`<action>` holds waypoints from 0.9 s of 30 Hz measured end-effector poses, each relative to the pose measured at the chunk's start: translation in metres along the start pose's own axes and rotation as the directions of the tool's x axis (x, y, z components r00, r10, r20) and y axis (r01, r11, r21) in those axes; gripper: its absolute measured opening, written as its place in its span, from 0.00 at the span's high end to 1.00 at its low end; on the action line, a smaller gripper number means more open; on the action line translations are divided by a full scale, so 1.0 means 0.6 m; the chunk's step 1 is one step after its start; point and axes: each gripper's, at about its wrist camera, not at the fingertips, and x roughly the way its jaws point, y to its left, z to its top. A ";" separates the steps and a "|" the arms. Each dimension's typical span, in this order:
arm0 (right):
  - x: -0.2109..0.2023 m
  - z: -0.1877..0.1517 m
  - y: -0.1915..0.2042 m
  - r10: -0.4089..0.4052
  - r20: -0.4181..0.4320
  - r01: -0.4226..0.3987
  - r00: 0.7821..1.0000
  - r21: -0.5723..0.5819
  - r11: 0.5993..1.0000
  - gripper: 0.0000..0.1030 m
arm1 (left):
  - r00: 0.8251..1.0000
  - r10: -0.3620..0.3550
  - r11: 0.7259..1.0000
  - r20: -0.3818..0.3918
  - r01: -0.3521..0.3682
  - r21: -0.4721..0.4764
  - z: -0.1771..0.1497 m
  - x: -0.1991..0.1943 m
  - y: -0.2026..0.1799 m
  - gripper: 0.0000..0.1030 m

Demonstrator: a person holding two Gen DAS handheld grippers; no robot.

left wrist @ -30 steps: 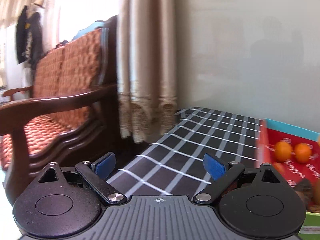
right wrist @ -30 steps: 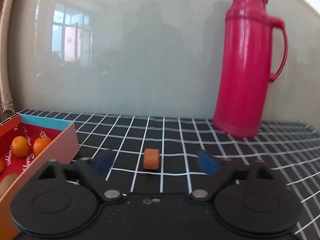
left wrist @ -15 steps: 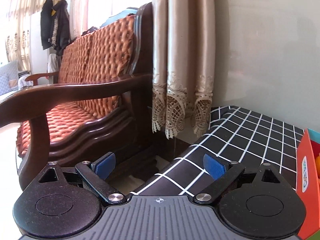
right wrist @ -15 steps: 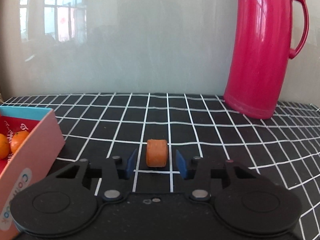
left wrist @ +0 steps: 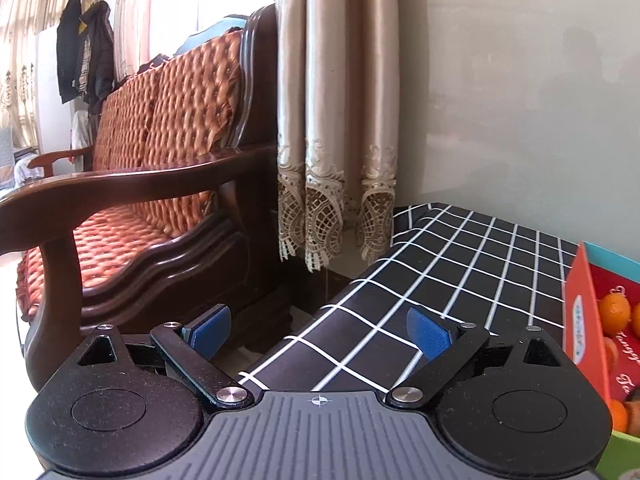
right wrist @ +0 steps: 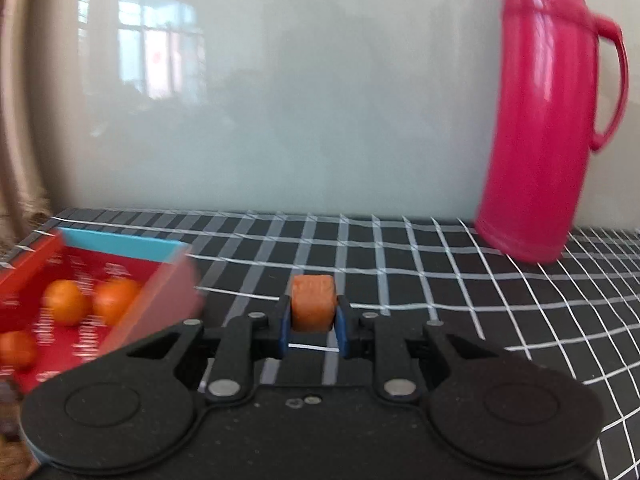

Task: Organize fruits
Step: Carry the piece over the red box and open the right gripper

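Pink flask (right wrist: pixel 548 128), wooden sofa (left wrist: pixel 132 216), curtain (left wrist: pixel 336 120)

Three oranges (right wrist: pixel 66 302) in one box (right wrist: pixel 124 246); one carrot piece (right wrist: pixel 313 303); one flask (right wrist: pixel 550 120).

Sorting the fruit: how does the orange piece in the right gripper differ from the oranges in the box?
The piece is a stubby cylinder with flat ends; the oranges are round. The piece is clamped in the right gripper; the oranges lie loose in the red box. Both are orange.
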 end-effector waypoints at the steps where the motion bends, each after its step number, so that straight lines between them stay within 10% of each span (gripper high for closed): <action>1: -0.014 0.000 0.014 0.026 0.018 -0.025 1.000 -0.014 1.000 0.81 | 1.000 -0.004 1.000 0.001 0.004 0.008 -0.003 -0.004 -0.003 0.08; 10: -0.068 -0.019 0.136 0.236 0.044 -0.228 0.971 -0.143 0.963 0.81 | 0.999 -0.039 0.999 -0.003 0.039 0.023 -0.021 -0.049 -0.012 0.08; 23: -0.041 -0.025 0.170 0.275 -0.024 -0.275 0.961 -0.163 0.947 0.80 | 0.996 -0.089 0.996 -0.004 0.089 0.031 -0.026 -0.080 -0.031 0.08; 27: -0.053 -0.027 0.151 0.246 0.034 -0.239 0.969 -0.149 0.960 0.40 | 0.994 -0.107 0.993 0.005 0.107 0.044 -0.026 -0.090 -0.041 0.08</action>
